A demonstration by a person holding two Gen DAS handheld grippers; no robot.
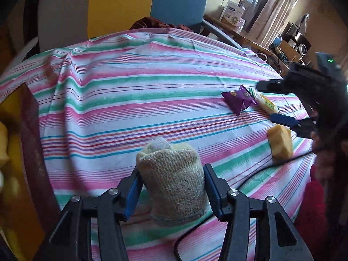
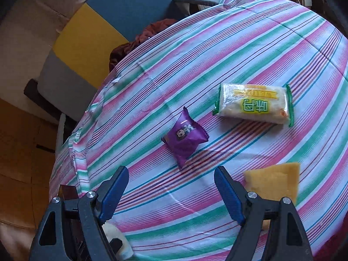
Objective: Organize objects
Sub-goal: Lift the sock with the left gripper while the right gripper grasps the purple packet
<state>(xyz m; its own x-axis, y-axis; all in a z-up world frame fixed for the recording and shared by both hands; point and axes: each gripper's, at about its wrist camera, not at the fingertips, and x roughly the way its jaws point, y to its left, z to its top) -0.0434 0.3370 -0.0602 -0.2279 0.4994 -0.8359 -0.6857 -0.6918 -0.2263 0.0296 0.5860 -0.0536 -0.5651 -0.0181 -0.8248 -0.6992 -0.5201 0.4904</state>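
Observation:
My left gripper (image 1: 171,174) is shut on a rolled beige sock (image 1: 171,178) and holds it above the striped tablecloth (image 1: 130,91). My right gripper (image 2: 171,176) is open and empty over the cloth (image 2: 261,43); it also shows in the left wrist view (image 1: 280,102). A purple snack packet (image 2: 184,139) lies just ahead of the right gripper. A white and green snack pack (image 2: 254,104) lies beyond it to the right. A yellow sponge (image 2: 274,180) sits beside the right finger. All three also show in the left wrist view: packet (image 1: 239,99), pack (image 1: 266,103), sponge (image 1: 280,141).
A yellow box with a dark red wall (image 1: 30,143) stands at the left table edge with pale items inside. A blue and yellow chair (image 2: 104,21) with dark red cloth (image 2: 156,30) stands behind the table. A black cable (image 1: 250,178) runs over the cloth.

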